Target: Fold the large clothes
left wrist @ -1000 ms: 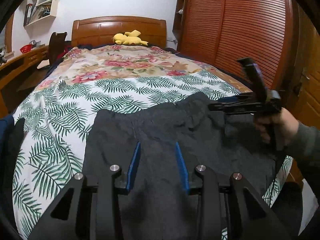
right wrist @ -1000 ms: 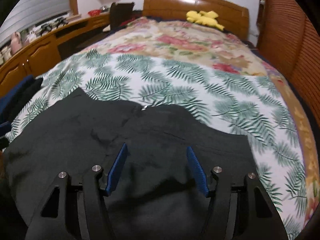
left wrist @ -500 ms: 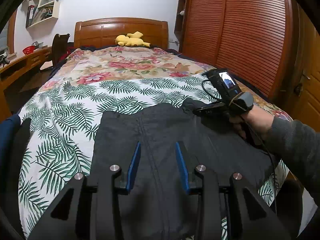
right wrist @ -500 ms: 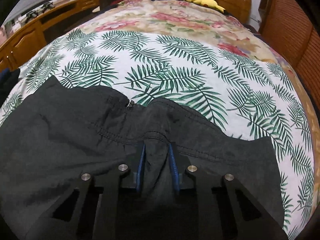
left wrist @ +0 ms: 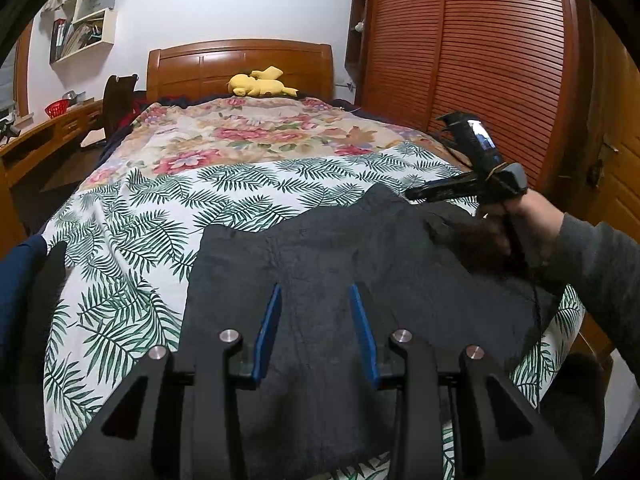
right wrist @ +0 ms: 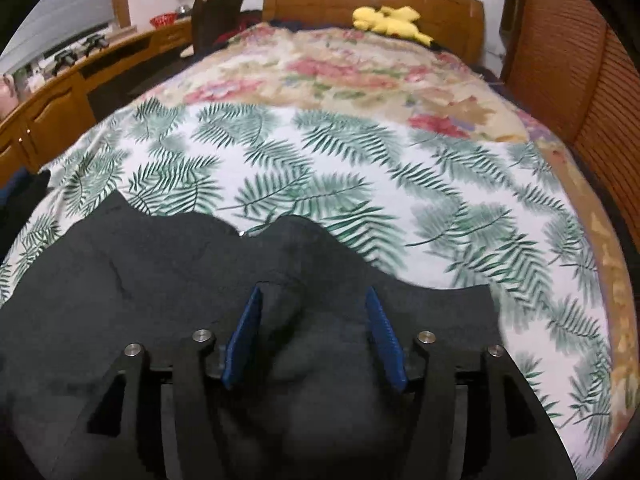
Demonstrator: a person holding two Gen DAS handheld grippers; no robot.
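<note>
A dark grey garment (left wrist: 320, 248) lies spread across the foot of the bed on a palm-leaf sheet (left wrist: 200, 200). My left gripper (left wrist: 315, 292) hovers over its near part, blue pads apart with only flat cloth beneath them. In the right wrist view the garment (right wrist: 140, 280) has a raised fold at its far edge. My right gripper (right wrist: 313, 296) straddles that fold; its jaws are opening and the pads do not press on it. From the left wrist view the right gripper (left wrist: 416, 194) sits above the garment's far right corner, held by a hand (left wrist: 532, 216).
A yellow plush toy (left wrist: 260, 84) lies by the wooden headboard. A slatted wardrobe (left wrist: 480, 60) runs along the bed's right side and a wooden desk (right wrist: 48, 112) along the left. Dark blue cloth (left wrist: 16, 280) hangs at the left edge.
Half a second ago the right gripper was pinched on the garment's far-edge fold; it has since let go, opened and drawn back. The left gripper has stayed put.
</note>
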